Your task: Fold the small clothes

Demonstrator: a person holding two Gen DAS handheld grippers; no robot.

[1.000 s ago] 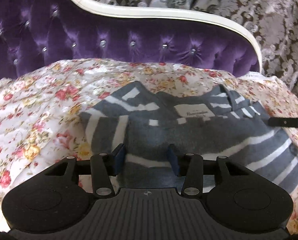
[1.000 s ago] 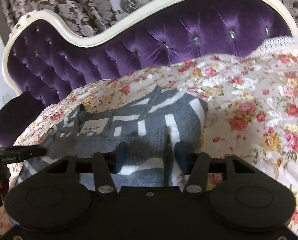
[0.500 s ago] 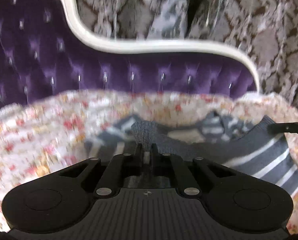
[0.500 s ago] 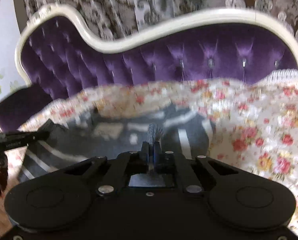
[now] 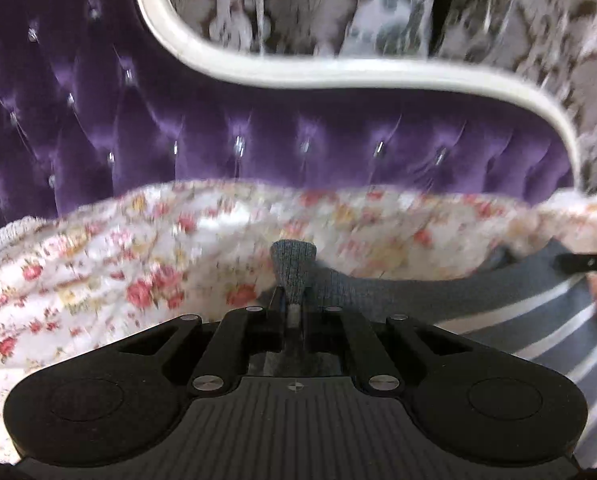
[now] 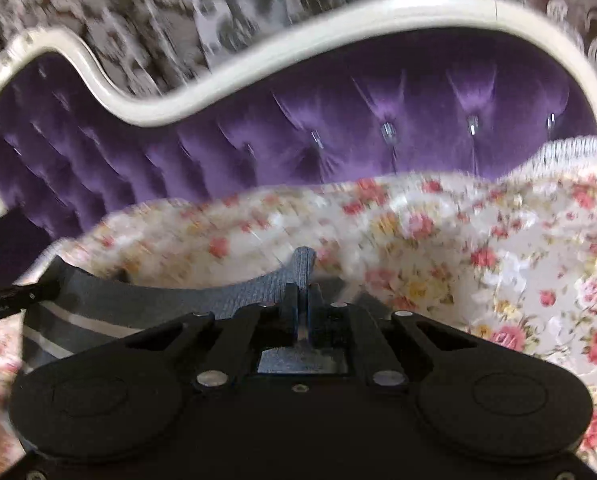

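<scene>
A small grey knit garment with white stripes [image 5: 510,320] lies on a floral bedspread [image 5: 98,272]. My left gripper [image 5: 293,300] is shut on a pinch of its grey edge, which sticks up between the fingers. In the right wrist view my right gripper [image 6: 302,300] is shut on the same garment [image 6: 138,304], a tuft of grey knit rising above the pads. The lifted hem stretches taut between the two grippers. The tip of the other gripper shows at the frame edge in each view. Both views are motion-blurred.
A purple tufted headboard [image 5: 258,140] with a cream curved frame [image 5: 338,72] stands behind the bedspread. Patterned grey curtains [image 6: 178,20] hang behind it. Floral cover [image 6: 518,280] extends to the right of the garment.
Both grippers went from open over the flat garment to shut on its near edge. They have carried that edge up and toward the headboard, covering the collar and label.
</scene>
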